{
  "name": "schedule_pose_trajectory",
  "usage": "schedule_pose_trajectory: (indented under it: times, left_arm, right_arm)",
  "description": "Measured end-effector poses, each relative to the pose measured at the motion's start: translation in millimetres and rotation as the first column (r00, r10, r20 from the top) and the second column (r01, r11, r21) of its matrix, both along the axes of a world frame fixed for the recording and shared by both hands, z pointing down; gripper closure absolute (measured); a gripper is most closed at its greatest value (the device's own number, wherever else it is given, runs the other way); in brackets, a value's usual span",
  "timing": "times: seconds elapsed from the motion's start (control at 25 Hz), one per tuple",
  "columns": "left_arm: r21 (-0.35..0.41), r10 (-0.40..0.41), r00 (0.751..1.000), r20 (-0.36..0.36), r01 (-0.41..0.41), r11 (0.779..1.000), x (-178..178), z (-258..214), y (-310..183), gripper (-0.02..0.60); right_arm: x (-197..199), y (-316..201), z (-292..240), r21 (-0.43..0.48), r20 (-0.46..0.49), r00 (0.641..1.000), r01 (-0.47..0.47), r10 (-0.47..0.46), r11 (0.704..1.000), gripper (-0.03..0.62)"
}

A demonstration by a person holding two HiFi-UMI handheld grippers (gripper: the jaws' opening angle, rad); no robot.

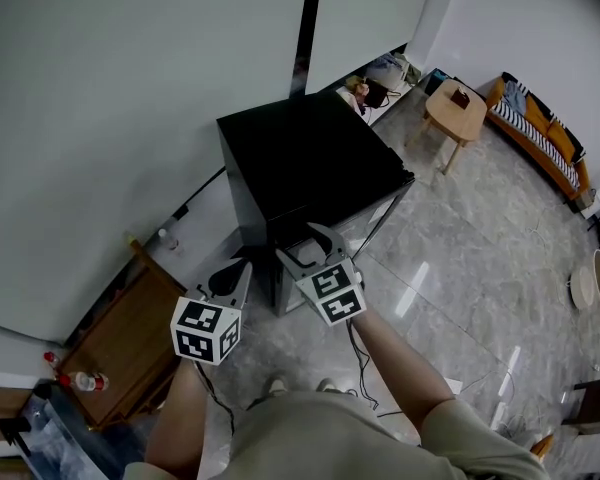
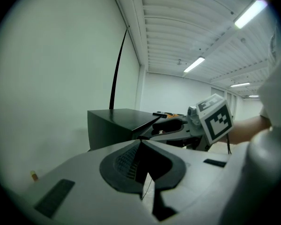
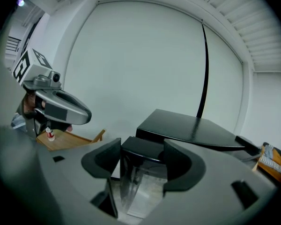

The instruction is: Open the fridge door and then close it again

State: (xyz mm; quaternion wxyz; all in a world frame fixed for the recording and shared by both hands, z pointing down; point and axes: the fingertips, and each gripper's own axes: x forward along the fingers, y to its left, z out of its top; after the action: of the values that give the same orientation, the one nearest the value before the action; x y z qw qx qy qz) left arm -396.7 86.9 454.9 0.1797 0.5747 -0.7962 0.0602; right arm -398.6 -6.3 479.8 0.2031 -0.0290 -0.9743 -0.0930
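Right gripper (image 3: pixel 141 150): jaws apart, with the top front corner of the fridge (image 1: pixel 300 153) seen between them. Fridge: low black cabinet with a flat glossy top and a glass-fronted door, standing on the tiled floor (image 1: pixel 460 268) against the white wall (image 1: pixel 100 118). Left gripper (image 1: pixel 242 276): jaws closed, empty, beside the right gripper.

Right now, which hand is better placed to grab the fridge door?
Right, I'd say. The right gripper is open, with the fridge door's edge between its jaws; the left gripper is shut and farther from the fridge.
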Motion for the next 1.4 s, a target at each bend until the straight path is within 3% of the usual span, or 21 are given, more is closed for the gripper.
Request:
schedule_pose_trajectory:
  times: [0.36,0.72,0.84,0.92,1.4]
  left_arm:
    - [0.001,-0.019,1.000,-0.006,0.019,1.000,-19,1,0,0.574]
    - [0.007,-0.019,1.000,0.010,0.019,1.000,-13,-8,0,0.574]
    - [0.013,-0.022,0.999,0.026,0.022,1.000,-10,-16,3,0.574]
    - [0.020,-0.028,0.999,0.038,0.027,0.999,-9,-23,6,0.574]
    - [0.122,-0.065,0.985,0.161,0.046,0.991,20,-100,16,0.575]
  right_arm:
    - [-21,-5,1,0.010,0.000,1.000,-0.005,0.005,1.000,0.319]
    - [-17,-4,1,-0.021,-0.038,0.999,0.005,-0.006,1.000,0.327]
    - [-13,0,-9,-0.076,-0.018,1.000,-0.001,-0.001,0.997,0.392]
    - [-9,-1,-25,-0.095,0.023,0.999,-0.023,0.025,0.995,0.480]
    - [49,-12,-144,-0.161,0.212,0.975,-0.035,0.069,0.986,0.562]
